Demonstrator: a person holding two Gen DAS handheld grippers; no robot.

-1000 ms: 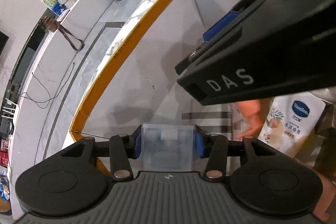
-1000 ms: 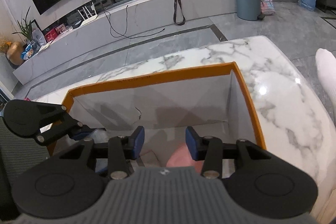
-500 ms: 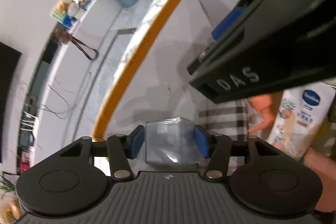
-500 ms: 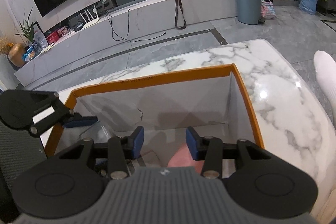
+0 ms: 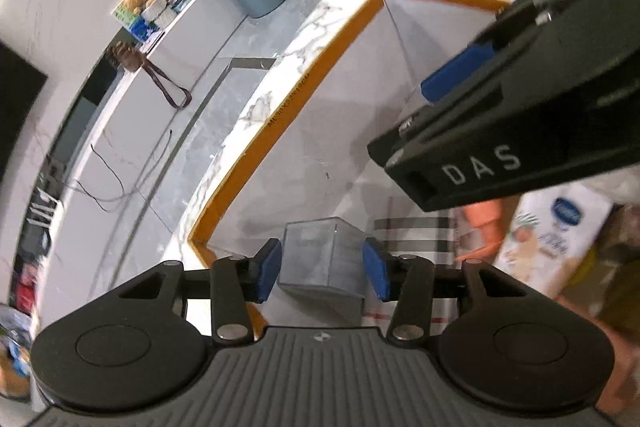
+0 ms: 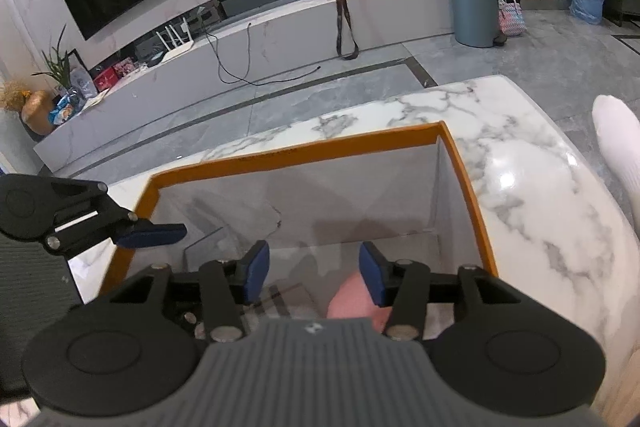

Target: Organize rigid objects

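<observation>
A clear plastic cube box (image 5: 322, 263) lies inside the orange-rimmed box (image 5: 304, 83), near its left corner. My left gripper (image 5: 322, 269) is open, its blue pads standing just apart from the cube's sides. My right gripper (image 6: 314, 273) is open and empty above the same orange-rimmed box (image 6: 304, 155), over a pink object (image 6: 352, 301). The right gripper's body also shows in the left wrist view (image 5: 520, 131), and the left gripper's finger (image 6: 152, 233) shows at the left of the right wrist view.
Inside the box lie a Vaseline package (image 5: 556, 235), an orange item (image 5: 482, 217) and a striped cloth (image 5: 416, 231). The box stands on a white marble table (image 6: 532, 187). A grey bin (image 6: 474, 5) and a TV bench are beyond.
My left gripper has opened and let go of the clear cube, which now rests lower in the box. The left gripper has drawn back and up. The right gripper barely moved.
</observation>
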